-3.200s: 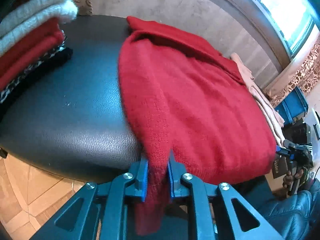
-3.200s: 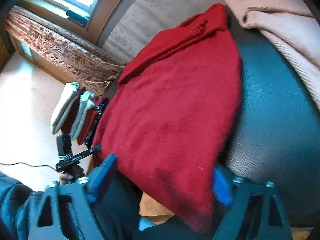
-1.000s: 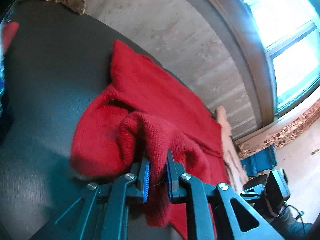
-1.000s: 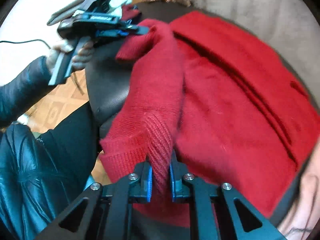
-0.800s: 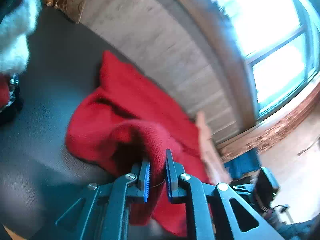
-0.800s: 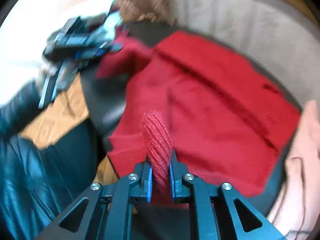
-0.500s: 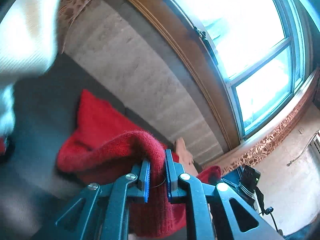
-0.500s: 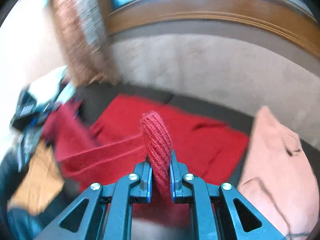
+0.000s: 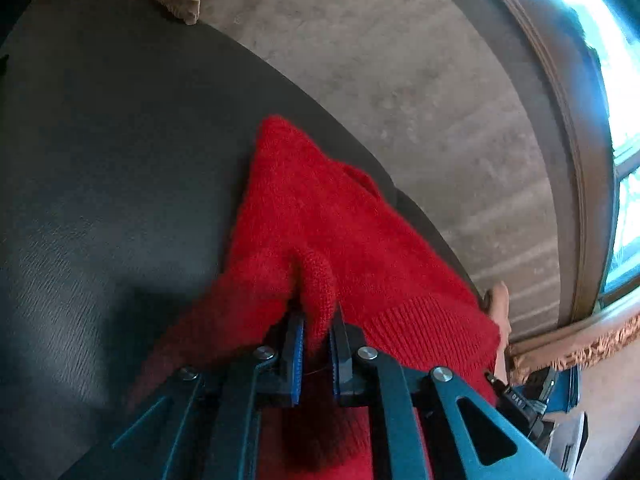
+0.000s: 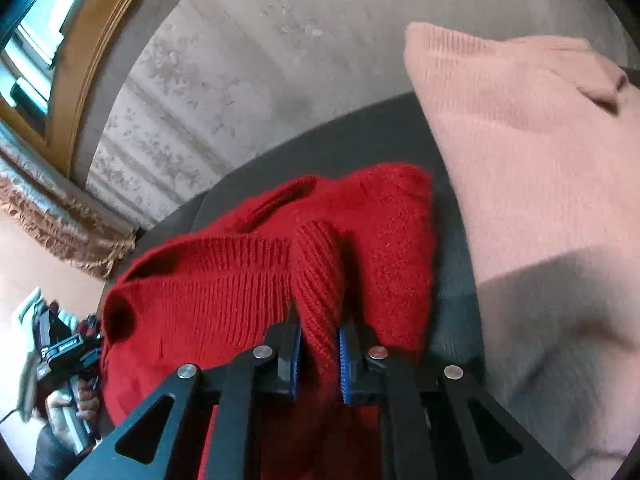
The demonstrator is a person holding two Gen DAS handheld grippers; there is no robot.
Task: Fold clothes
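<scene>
**Red sweater doubled over toward the wall, both grippers clamped on it**

Change since three seconds back: the red sweater [image 9: 352, 240] then lay flat and long across the black tabletop [image 9: 100, 160], hem hanging off the near edge and neckline toward the wall. Now the near end has been carried up and over; the ribbed hem [image 10: 224, 276] sits on top of the rest, close to the far end. The garment reads about half as long as it did. A second ago the fold was still in the air, and the views were blurred.

Left hand-held gripper [image 9: 316, 344]: jaws narrow and closing, a pinch of plain red knit between the blue pads. Right hand-held gripper [image 10: 320, 356]: jaws narrow, pinched on a ridge of the ribbed hem band.

Orientation: the long axis still runs from the near edge toward the grey wall [image 9: 400, 80], with a pointed corner of the sweater aimed at the wall in the left view. The hem band lies across that axis.

Position: on the black tabletop near the wall side. A pink sweater [image 10: 540, 200] lies just beside it on the right, a strip of tabletop showing between them. In the right view the other gripper and the hand [image 10: 76, 404] holding it show at lower left.
</scene>
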